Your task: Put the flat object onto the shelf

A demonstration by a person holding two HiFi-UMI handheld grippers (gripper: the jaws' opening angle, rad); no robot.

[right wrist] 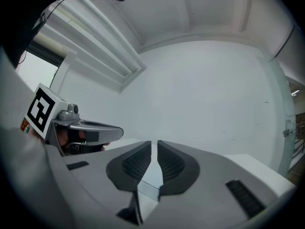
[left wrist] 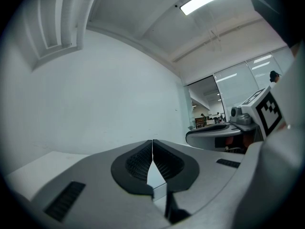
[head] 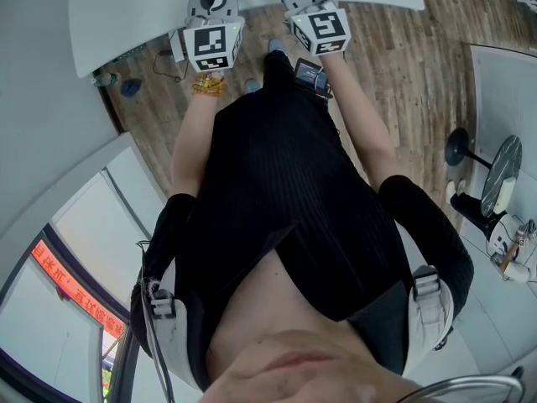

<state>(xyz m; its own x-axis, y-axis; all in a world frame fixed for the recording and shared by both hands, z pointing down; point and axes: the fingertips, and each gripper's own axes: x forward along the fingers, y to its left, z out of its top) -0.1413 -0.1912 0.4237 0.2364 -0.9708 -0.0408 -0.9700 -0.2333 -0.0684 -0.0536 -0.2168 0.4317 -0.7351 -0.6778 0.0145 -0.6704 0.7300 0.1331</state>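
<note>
White table [head: 117, 15] is standing on wood-plank floor [head: 403, 65] ahead of the person. No view is showing the flat object, so can't tell where it is. Left gripper [left wrist: 152, 143] is pointing at a white wall [left wrist: 95, 104], jaws pressed together, nothing between. Right gripper [right wrist: 154, 143] is hovering just beside it, jaws all but touching, also empty.
</note>
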